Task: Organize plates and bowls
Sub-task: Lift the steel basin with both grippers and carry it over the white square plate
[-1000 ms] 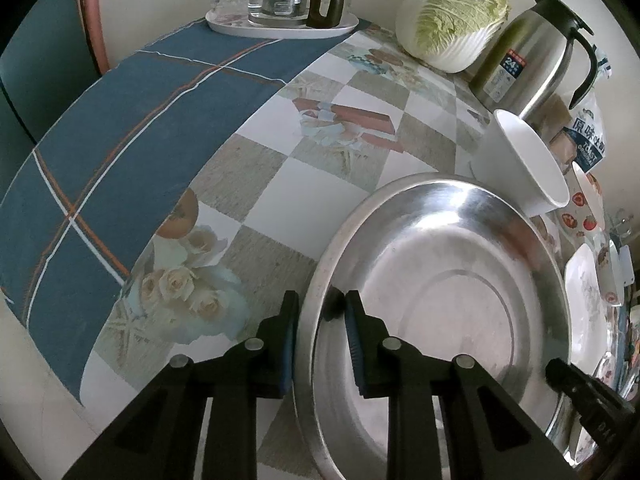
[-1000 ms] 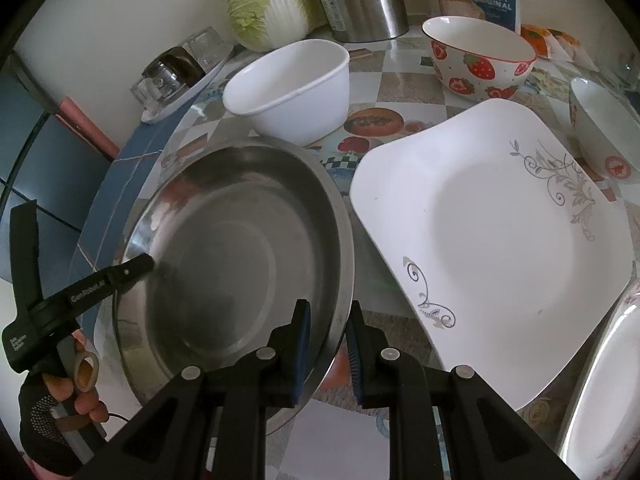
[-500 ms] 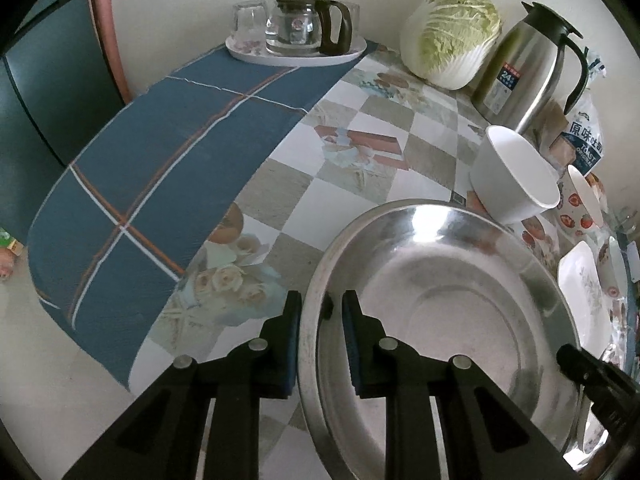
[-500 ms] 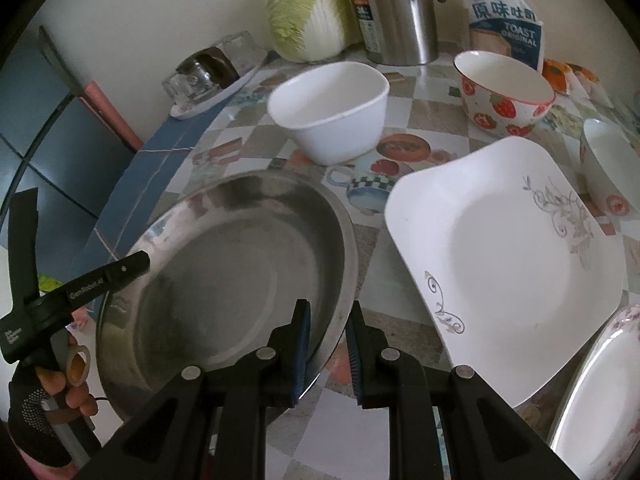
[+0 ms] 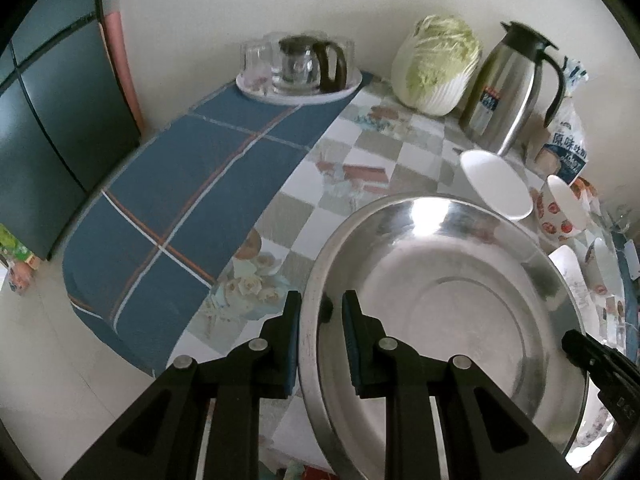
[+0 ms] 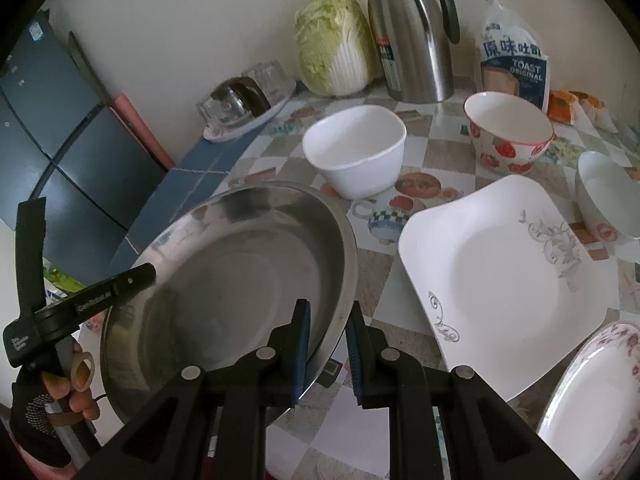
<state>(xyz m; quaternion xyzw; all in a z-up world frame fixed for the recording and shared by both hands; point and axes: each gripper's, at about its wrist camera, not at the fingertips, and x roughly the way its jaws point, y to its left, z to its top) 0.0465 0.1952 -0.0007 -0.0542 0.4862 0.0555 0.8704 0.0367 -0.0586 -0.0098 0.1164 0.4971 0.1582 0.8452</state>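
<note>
A large steel basin hangs above the table, held at opposite rims. My left gripper is shut on its left rim. In the right wrist view my right gripper is shut on the basin's right rim, and the left gripper shows across it with a gloved hand below. A plain white bowl, a strawberry bowl, a square white plate, a small white bowl and a floral plate sit on the table.
Along the wall stand a tray with a glass teapot and cups, a cabbage, a steel thermos jug and a toast bag. A blue cloth covers the table's left end. A dark cabinet stands left of the table.
Both grippers have risen with the basin, lifting it off the table. More of the table and floor now show beneath it.
</note>
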